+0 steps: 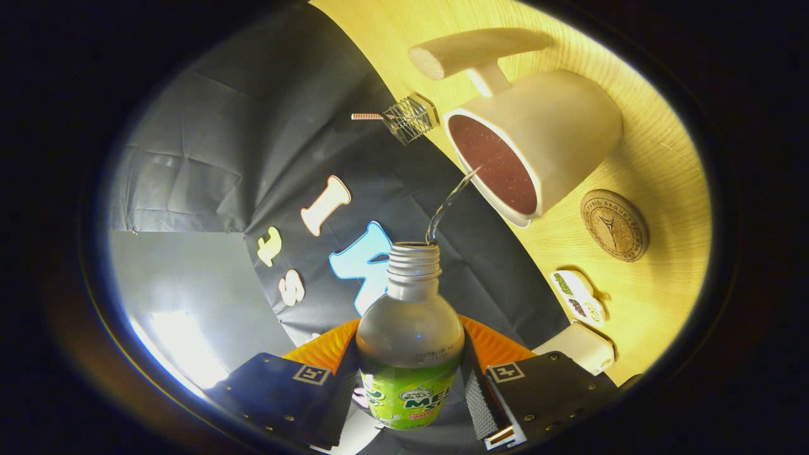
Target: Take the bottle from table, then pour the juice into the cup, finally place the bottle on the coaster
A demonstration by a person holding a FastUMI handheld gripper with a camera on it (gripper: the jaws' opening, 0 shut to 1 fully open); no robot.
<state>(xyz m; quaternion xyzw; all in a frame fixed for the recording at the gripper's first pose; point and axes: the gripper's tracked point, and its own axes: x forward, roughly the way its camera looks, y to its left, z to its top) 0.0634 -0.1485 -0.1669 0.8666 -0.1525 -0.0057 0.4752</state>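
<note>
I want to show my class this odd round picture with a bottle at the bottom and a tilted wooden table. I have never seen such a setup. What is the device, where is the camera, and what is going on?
The camera rides on a hand-held two-finger gripper and looks forward along its fingers, so the picture tilts whenever the person tilts the tool. Both fingers press on a juice bottle with a green label and no cap. It is tipped, and a thin stream runs from its mouth into a pale cup with a long wooden handle, standing on the wooden table. Beside the cup lies a round cork coaster. Also on the table are a small wire basket and two small white items I cannot identify.
</note>
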